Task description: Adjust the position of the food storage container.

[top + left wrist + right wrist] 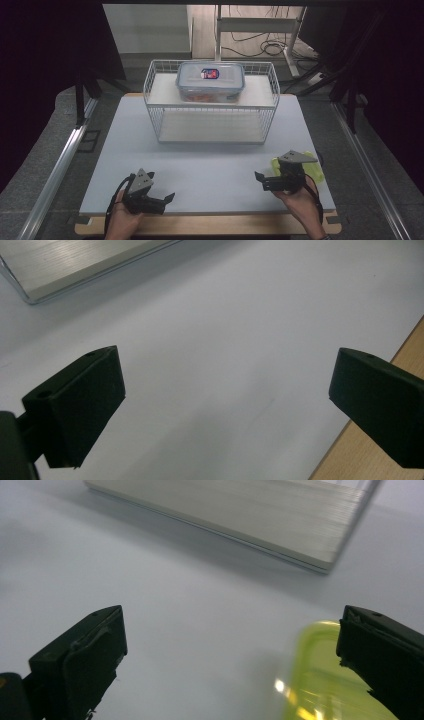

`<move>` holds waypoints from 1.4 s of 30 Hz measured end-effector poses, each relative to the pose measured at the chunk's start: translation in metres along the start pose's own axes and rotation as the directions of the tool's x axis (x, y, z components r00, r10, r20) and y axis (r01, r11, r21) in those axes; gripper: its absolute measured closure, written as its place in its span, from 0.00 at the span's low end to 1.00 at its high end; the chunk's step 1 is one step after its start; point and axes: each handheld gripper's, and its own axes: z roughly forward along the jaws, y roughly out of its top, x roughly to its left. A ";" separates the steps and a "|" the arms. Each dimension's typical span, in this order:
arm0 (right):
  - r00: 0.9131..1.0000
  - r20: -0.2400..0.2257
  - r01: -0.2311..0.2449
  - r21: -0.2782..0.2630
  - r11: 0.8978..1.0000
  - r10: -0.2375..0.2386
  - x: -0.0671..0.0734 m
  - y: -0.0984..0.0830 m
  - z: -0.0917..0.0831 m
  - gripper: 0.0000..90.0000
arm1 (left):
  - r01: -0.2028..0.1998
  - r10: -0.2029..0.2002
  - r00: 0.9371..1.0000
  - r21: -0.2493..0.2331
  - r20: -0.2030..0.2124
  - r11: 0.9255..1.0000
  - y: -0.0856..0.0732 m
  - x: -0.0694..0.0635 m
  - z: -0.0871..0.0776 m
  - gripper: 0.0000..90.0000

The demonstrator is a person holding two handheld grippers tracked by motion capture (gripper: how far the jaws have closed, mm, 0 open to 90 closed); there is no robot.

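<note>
Two grippers low over matte white table (210, 165). Right gripper (265, 180): jaws fully apart, gripping nothing; glossy translucent yellow-green container (320, 680) just beside its right jaw, near table's right edge. Left gripper (165, 200): jaws wide, empty. Clear rectangular lidded box (210, 81) sits in white wire basket (160, 107).

One camera is looking down from high up at the whole table (210, 170). Two cameras are riding low, looking close across it. All are seeing the rack (211, 102).
</note>
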 end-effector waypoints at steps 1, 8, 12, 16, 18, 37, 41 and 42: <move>1.000 0.000 0.000 0.000 1.000 0.000 0.000 0.000 0.000 0.00 | 0.000 0.000 1.000 0.000 0.000 1.000 0.000 0.000 0.000 0.02; 0.992 0.118 -0.051 0.002 0.999 0.051 -0.041 -0.006 -0.017 0.23 | 0.009 -0.008 1.000 -0.021 0.011 1.000 -0.001 0.003 -0.001 0.02; 0.983 0.153 -0.106 0.000 0.994 0.105 -0.063 -0.012 -0.027 0.38 | 0.002 -0.002 1.000 -0.028 0.006 1.000 -0.001 0.002 -0.001 0.02; 0.972 0.201 -0.124 0.013 0.992 0.119 -0.083 -0.017 -0.037 0.55 | 0.011 -0.010 1.000 -0.029 0.008 1.000 -0.002 0.003 -0.001 0.03; 0.966 0.227 -0.132 0.023 0.991 0.124 -0.091 -0.020 -0.041 0.66 | 0.012 -0.011 1.000 -0.029 0.011 1.000 -0.002 0.003 -0.001 0.03; 0.915 0.369 -0.210 0.082 0.974 0.166 -0.131 -0.049 -0.054 0.99 | 0.033 -0.032 0.999 -0.031 0.005 0.999 -0.003 0.007 -0.001 0.04; 0.916 0.365 -0.215 0.103 0.971 0.165 -0.131 -0.051 -0.052 0.99 | 0.030 -0.030 1.000 -0.023 0.004 0.999 -0.004 0.006 0.000 0.04; 0.916 0.366 -0.220 0.109 0.969 0.166 -0.129 -0.051 -0.051 0.99 | 0.029 -0.029 1.000 -0.021 0.004 0.999 -0.003 0.006 0.000 0.05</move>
